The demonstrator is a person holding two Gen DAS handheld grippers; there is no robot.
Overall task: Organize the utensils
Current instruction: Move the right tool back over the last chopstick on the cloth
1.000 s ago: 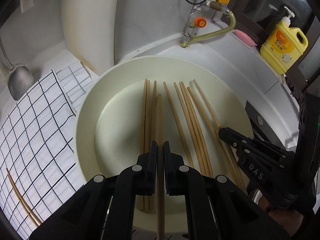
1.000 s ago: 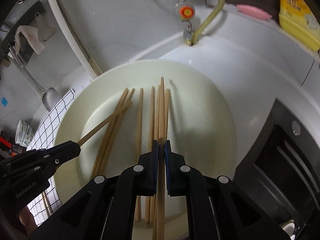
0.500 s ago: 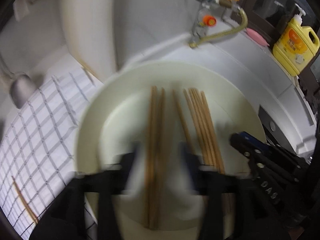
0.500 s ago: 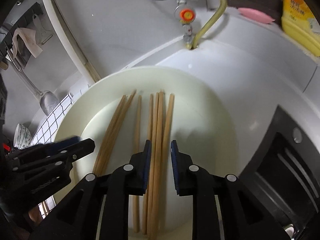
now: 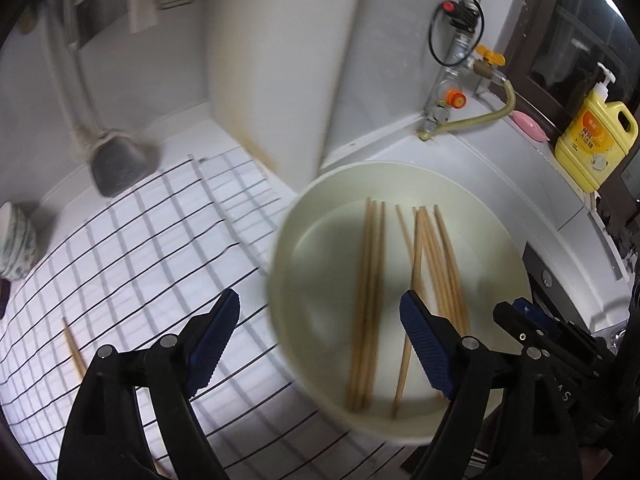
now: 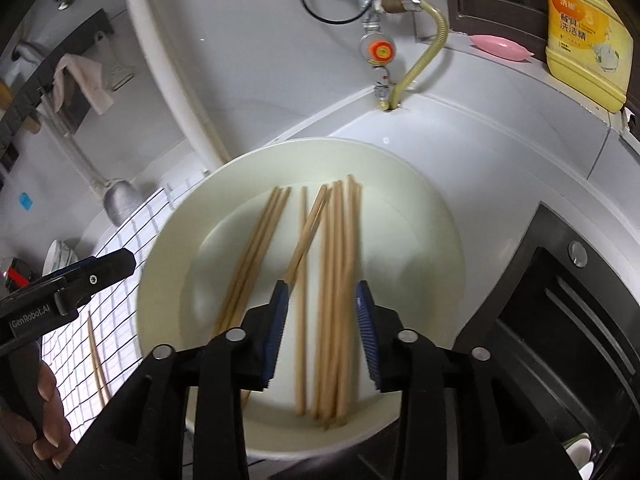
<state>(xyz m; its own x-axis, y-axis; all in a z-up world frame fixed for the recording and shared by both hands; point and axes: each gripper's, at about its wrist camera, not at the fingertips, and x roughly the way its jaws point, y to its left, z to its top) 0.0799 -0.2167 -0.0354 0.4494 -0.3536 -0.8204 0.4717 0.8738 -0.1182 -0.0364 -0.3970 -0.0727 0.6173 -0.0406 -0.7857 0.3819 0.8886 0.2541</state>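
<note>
Both black two-finger tools are empty here. The right gripper (image 6: 322, 320) hangs with its blue-padded jaws partly spread, holding nothing, right over the near ends of the wooden chopsticks (image 6: 336, 280) lying in the wide cream-coloured plate (image 6: 432, 248). The left gripper (image 5: 320, 344) is spread really wide, also holding nothing, and straddles the plate's left rim, half over the white tea towel with the black grid (image 5: 140, 248).

Key thing imo: the sticks' long axis runs straight away from the right gripper, basically parallel to its fingers, with the thick bunch sitting just under its gap. One stick lies skewed across the others. So the right hand looks nearer and better lined up. A stray chopstick (image 5: 74, 346) lies on the towel, nearer the left tool. Beyond: the yellow dish-soap jug (image 6: 584, 32).
</note>
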